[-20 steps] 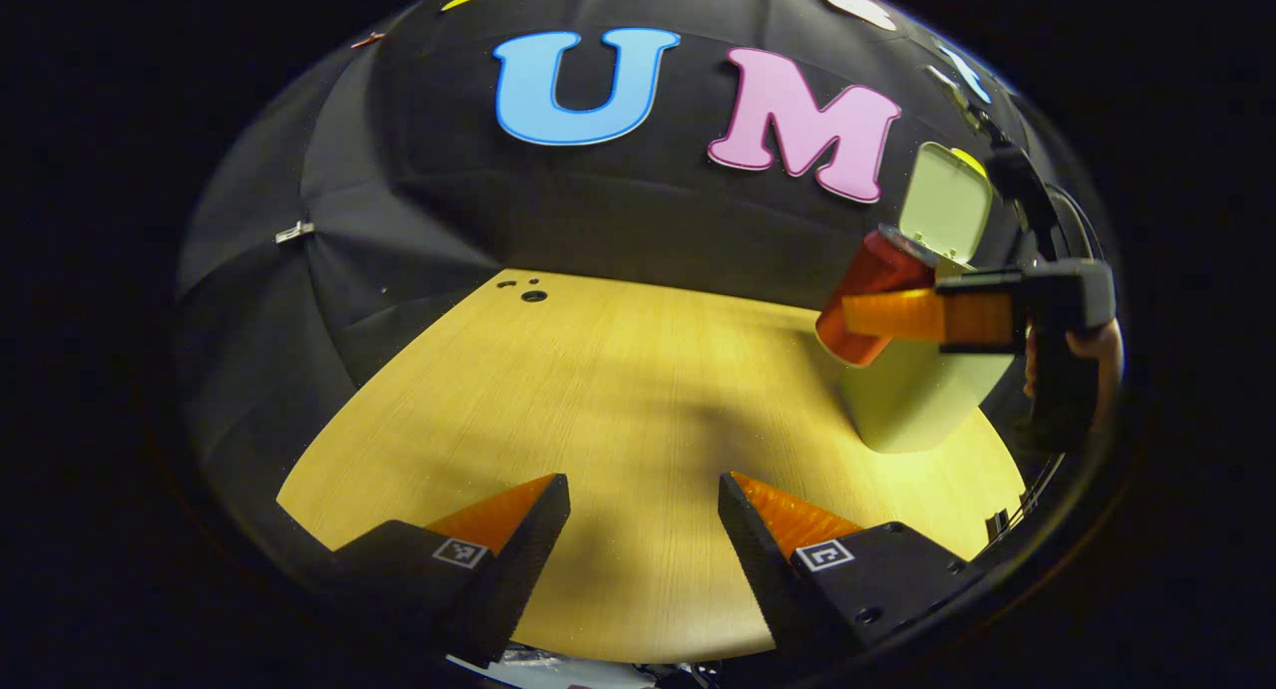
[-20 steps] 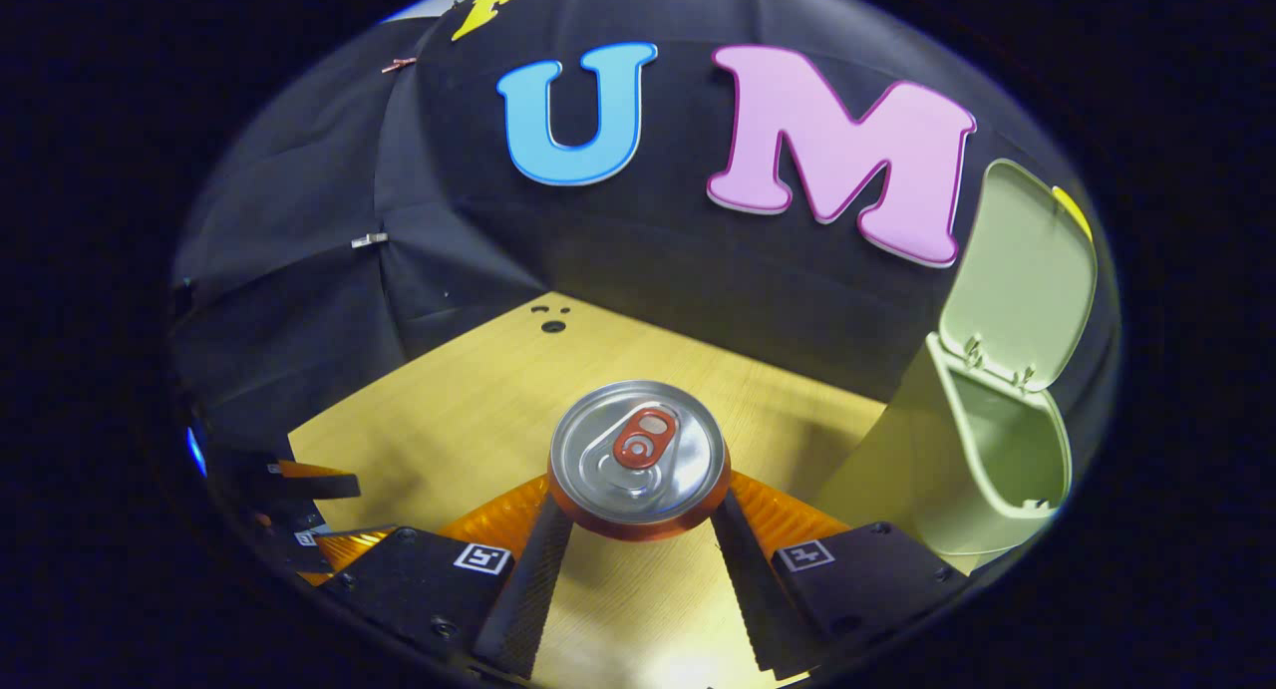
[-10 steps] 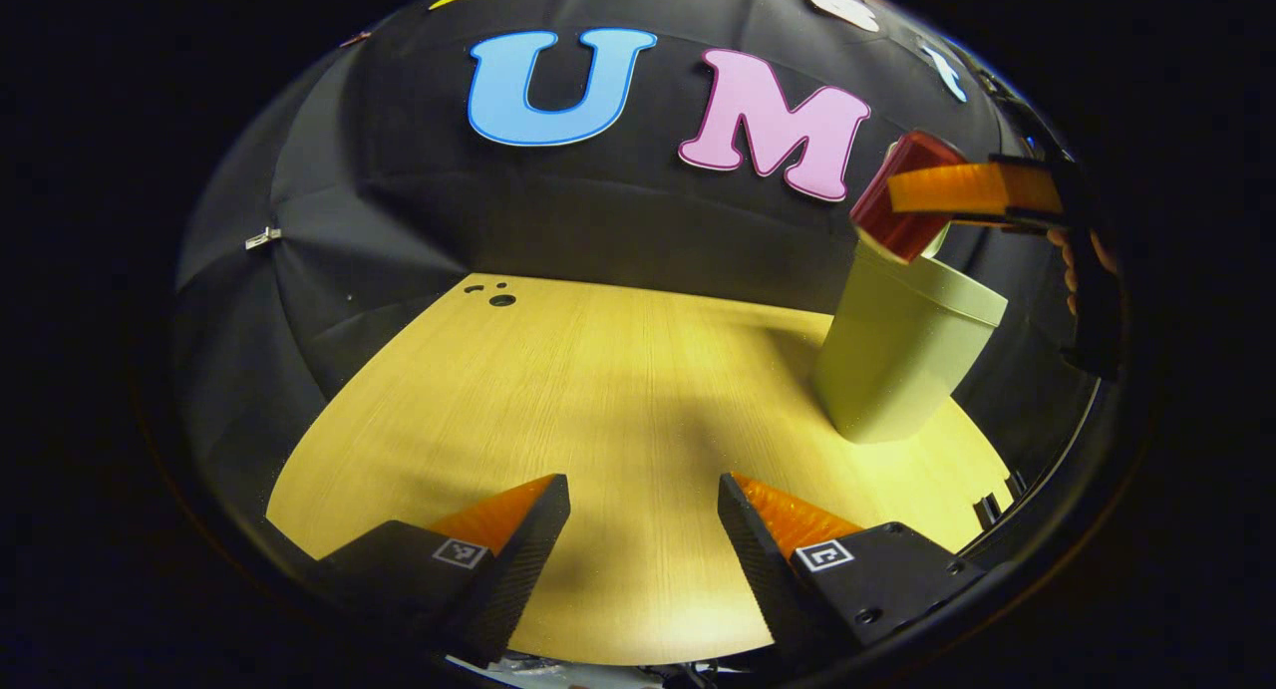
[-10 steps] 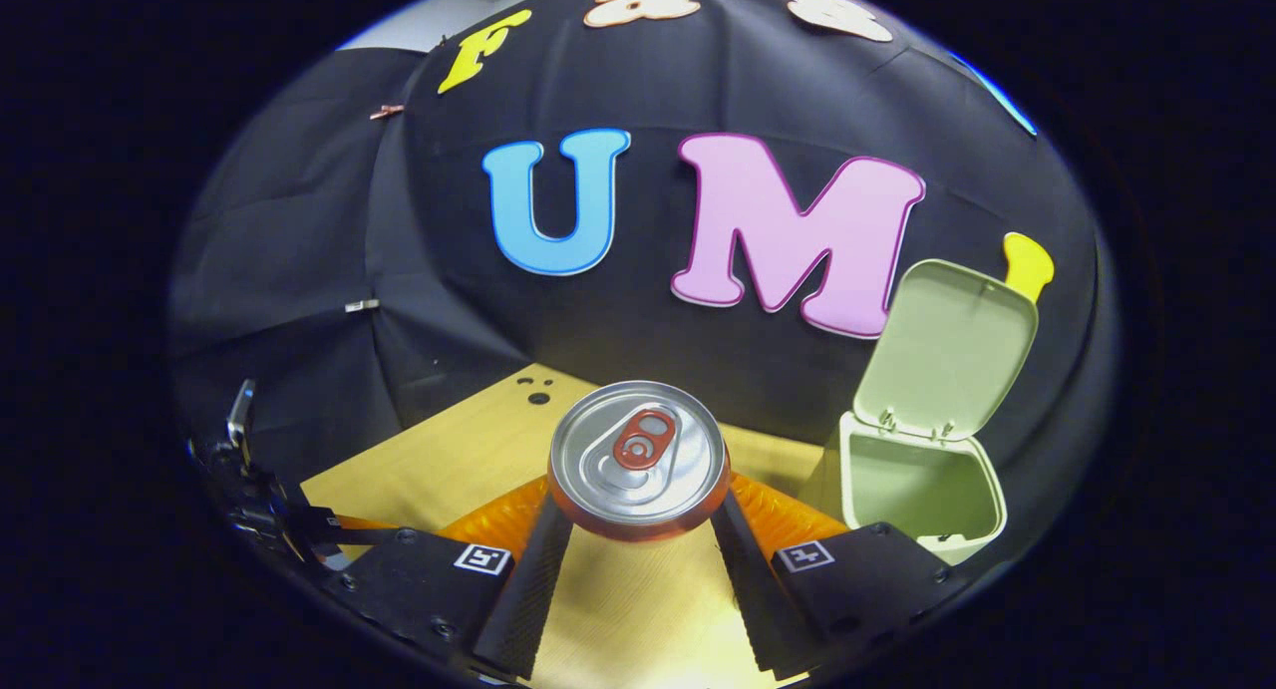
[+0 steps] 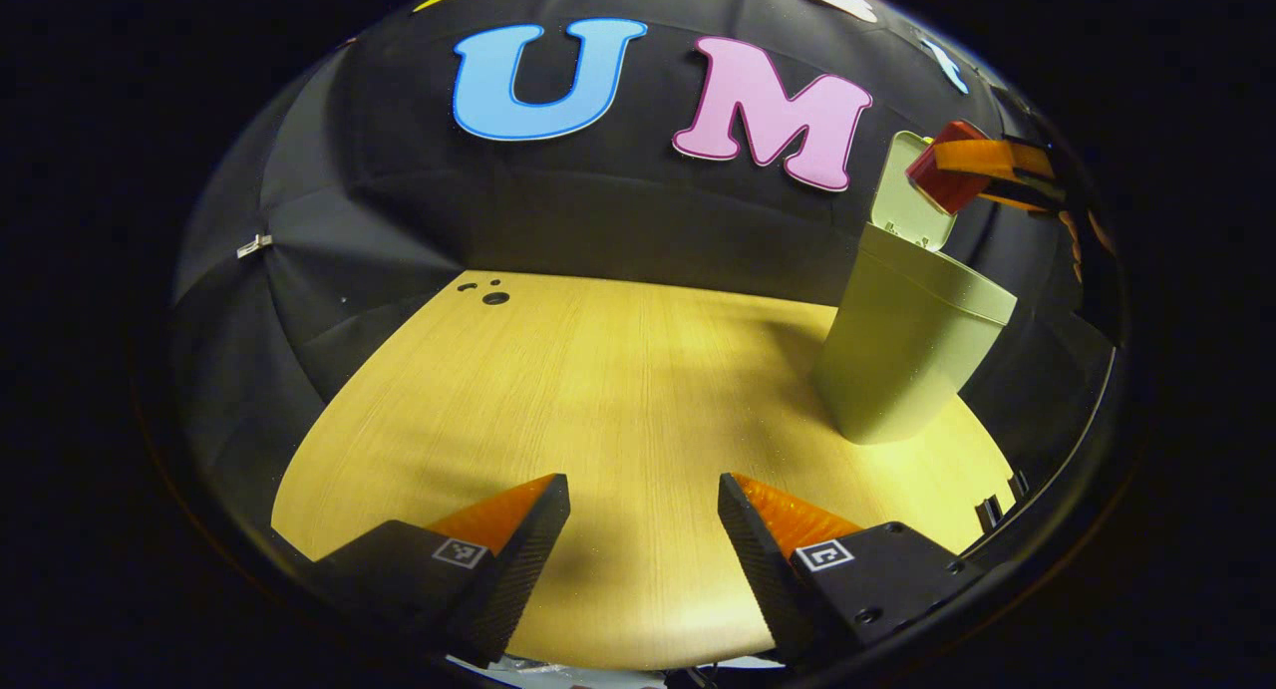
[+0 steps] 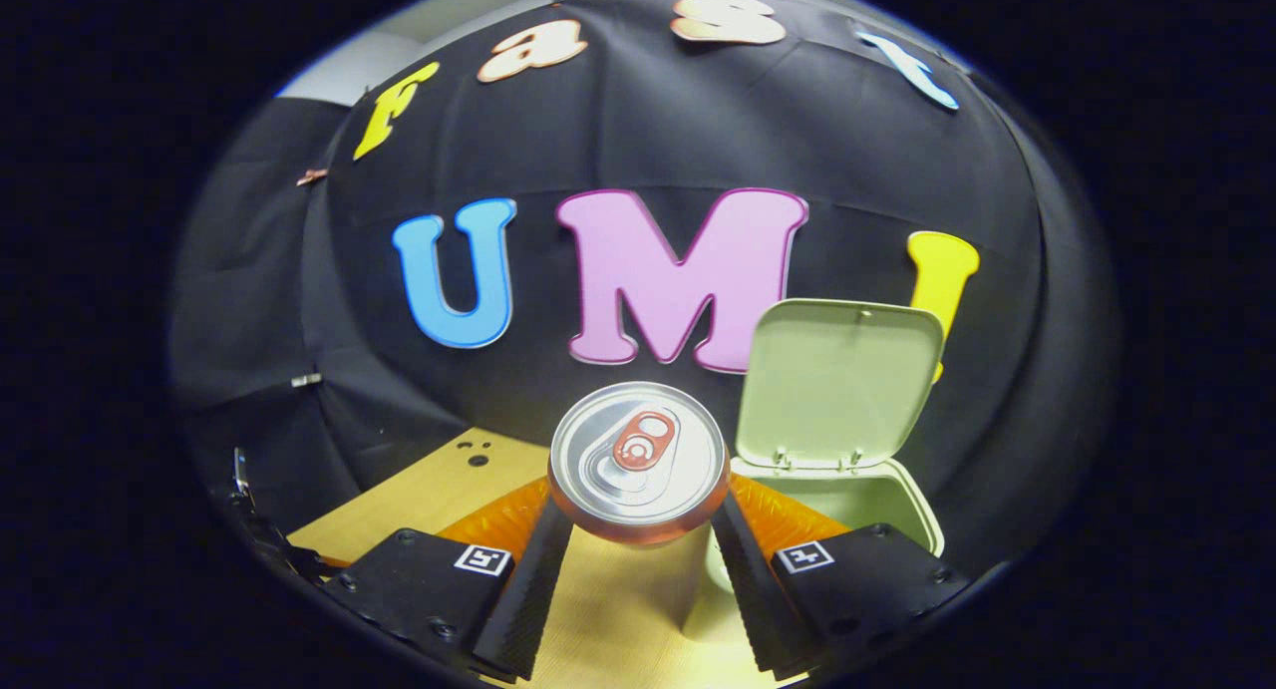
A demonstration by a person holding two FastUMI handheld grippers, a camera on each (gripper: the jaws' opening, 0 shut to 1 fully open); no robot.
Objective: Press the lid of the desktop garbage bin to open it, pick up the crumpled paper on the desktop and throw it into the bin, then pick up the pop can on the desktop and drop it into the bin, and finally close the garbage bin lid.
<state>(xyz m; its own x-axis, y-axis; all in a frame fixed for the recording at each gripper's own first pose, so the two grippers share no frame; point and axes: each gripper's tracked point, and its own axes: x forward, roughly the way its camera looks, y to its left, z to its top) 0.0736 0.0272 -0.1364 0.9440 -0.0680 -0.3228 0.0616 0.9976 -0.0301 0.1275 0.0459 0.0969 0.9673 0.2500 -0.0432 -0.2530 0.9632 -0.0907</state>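
Wood-grain desktop [image 5: 618, 390] spans the lower half of the left gripper view, backed by black cloth. At lower centre, the left gripper [image 5: 643, 529] stands with its fingers spread apart over bare wood, nothing between them. At right, the pale green garbage bin [image 5: 902, 355] stands upright on the desktop, its lid [image 5: 909, 195] raised. At upper right, above the bin's rim, the right gripper [image 5: 982, 166] holds the red pop can [image 5: 942, 178], a hand just behind it at the frame edge.

In the right gripper view, the desktop [image 6: 429, 490] shows at lower left. At lower centre, the right gripper [image 6: 638, 524] pinches the pop can [image 6: 638, 460] between both fingers, silver top facing the camera. Right of centre, the bin's open mouth [image 6: 877, 500] lies just beside and behind the can, the lid [image 6: 837, 380] upright above it.
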